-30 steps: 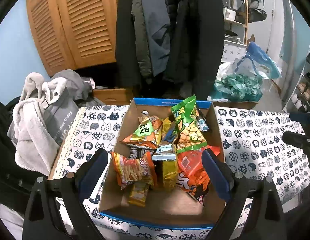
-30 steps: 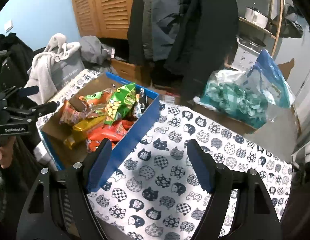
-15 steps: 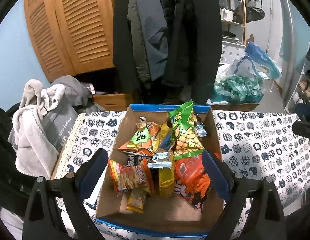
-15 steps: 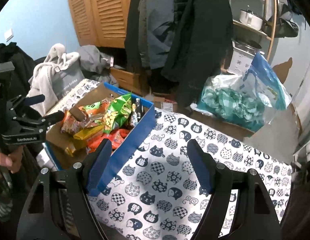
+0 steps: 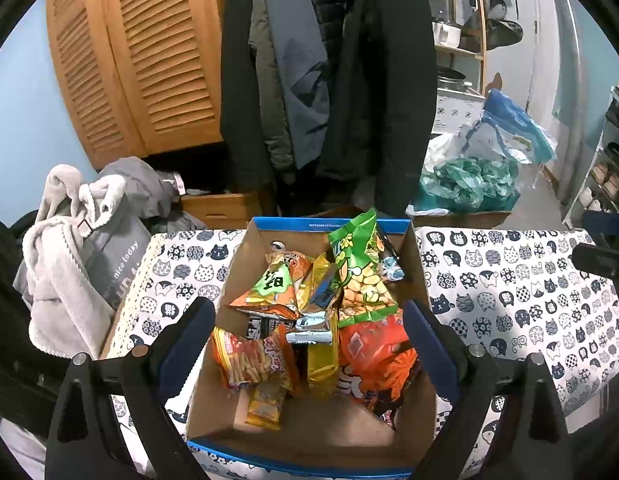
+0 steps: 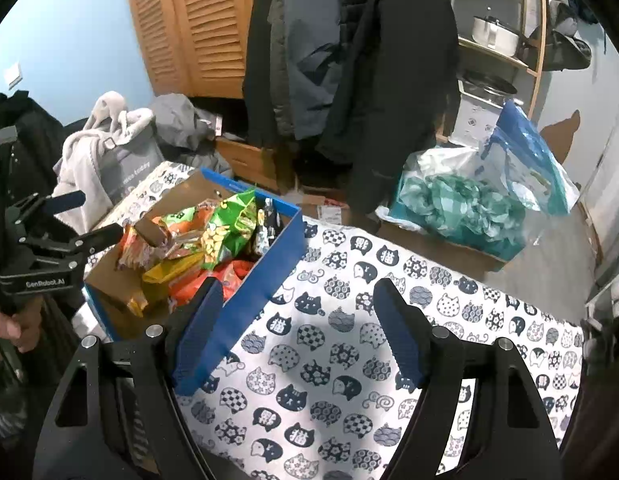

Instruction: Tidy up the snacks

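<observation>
Hand-held gripper [image 5: 308, 346] above colourful crumpled snacks [image 5: 329, 312]

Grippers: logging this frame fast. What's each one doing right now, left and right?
Left gripper: open, holding nothing, over the snack box.
Right gripper: open, holding nothing, over the tablecloth.

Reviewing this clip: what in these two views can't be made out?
- Snacks lowest in the box: left wrist view, covered by the green bag and other packets.
- Box's near edge: left wrist view, cut off by the frame.
- Small packet print: right wrist view, too small.
</observation>
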Demonstrator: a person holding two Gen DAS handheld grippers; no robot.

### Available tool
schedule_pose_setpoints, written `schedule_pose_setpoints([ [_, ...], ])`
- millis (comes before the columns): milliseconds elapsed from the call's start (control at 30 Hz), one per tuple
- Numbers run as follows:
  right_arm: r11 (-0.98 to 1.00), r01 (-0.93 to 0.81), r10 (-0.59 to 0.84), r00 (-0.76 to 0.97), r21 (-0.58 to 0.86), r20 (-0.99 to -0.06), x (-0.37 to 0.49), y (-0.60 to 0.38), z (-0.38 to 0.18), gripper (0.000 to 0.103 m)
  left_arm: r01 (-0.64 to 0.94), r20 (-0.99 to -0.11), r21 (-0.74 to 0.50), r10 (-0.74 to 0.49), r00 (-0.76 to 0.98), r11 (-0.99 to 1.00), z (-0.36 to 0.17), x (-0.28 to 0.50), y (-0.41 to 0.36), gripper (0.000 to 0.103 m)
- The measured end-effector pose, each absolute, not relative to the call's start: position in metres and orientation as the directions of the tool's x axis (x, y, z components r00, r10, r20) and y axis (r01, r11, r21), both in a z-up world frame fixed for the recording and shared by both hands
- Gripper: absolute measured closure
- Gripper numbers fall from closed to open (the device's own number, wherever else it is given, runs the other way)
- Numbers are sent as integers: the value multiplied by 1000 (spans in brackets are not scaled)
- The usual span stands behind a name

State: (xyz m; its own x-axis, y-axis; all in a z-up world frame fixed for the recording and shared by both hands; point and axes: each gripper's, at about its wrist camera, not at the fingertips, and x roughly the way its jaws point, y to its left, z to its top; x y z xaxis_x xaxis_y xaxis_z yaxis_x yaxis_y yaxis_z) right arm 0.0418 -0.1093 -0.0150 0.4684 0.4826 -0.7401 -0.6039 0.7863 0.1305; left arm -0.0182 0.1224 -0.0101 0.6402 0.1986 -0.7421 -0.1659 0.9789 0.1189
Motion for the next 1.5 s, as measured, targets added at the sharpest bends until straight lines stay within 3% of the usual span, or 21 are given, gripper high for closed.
schedule_pose_setpoints([
  [1500,779,-611,490,456,139,-743,38,-107,-12,27,-158,-756,130,201,624,979,-16,-16,117,7],
])
